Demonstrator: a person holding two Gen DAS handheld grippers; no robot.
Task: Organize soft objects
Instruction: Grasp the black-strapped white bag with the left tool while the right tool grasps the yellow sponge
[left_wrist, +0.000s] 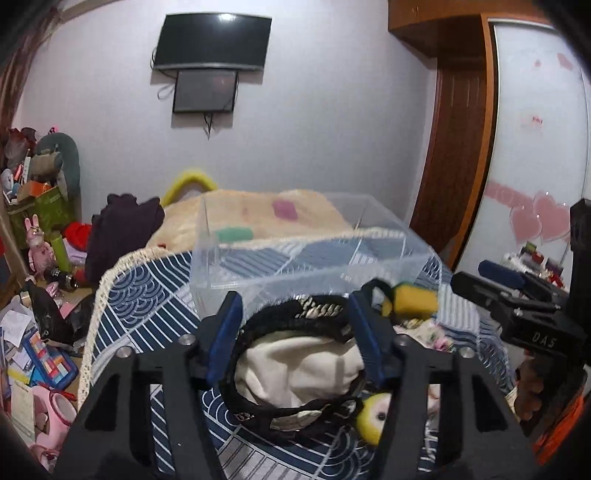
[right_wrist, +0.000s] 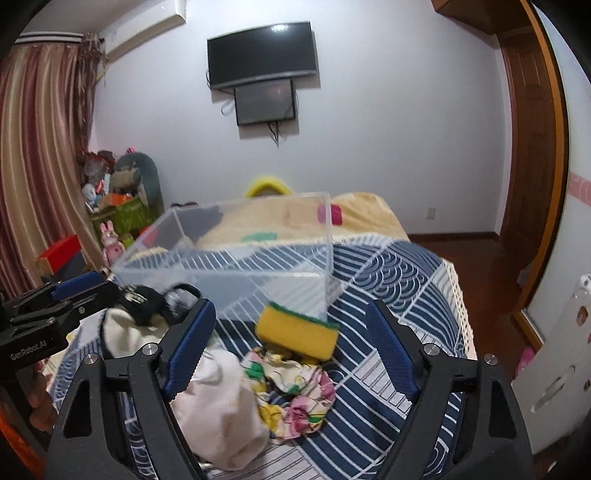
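A clear plastic box (left_wrist: 295, 254) (right_wrist: 236, 266) stands empty on the blue patterned bedspread (right_wrist: 399, 280). In front of it lie a yellow-green sponge (right_wrist: 297, 330) (left_wrist: 413, 301), a floral cloth (right_wrist: 295, 391), a white cloth (right_wrist: 218, 406) and a black cap with white lining (left_wrist: 295, 354) (right_wrist: 147, 306). My left gripper (left_wrist: 295, 332) is open, its fingers straddling the black cap. My right gripper (right_wrist: 295, 347) is open above the sponge and floral cloth, holding nothing. A yellow plush toy (left_wrist: 375, 417) peeks out beside the cap.
A beige blanket (left_wrist: 258, 218) covers the far bed. Toys and clutter (left_wrist: 40, 258) fill the floor on the left. A wooden door (right_wrist: 532, 147) and a white wardrobe (left_wrist: 539, 147) stand on the right. A TV (right_wrist: 262, 55) hangs on the far wall.
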